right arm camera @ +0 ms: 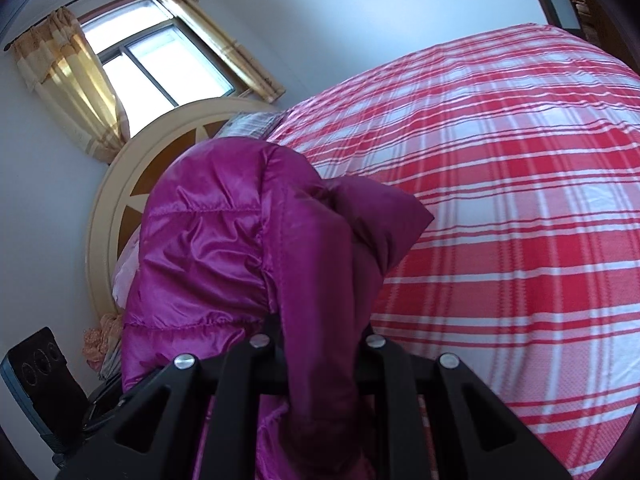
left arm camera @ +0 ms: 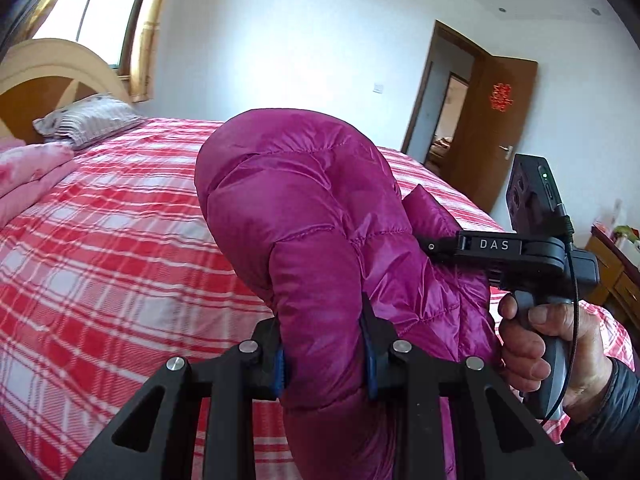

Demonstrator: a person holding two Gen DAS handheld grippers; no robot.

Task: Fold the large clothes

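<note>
Daylight is pouring in through the window [right arm camera: 160, 68], which is blowing out to white glare far beyond the jaws. Both views are staying bright and mostly sharp; fisheye bending is curving the edges, dark vignetting is filling the corners, and the purple jacket [left arm camera: 320, 220] is gleaming between the jaws.

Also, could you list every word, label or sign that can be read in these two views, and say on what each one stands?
"DAS": white letters on the black body of the right gripper, which is shut on the shiny magenta quilted down jacket.
Red paper emblem on the open brown wooden door: a decorative character, too blurred to read with certainty.
Right wrist view: no text is visible.
</note>
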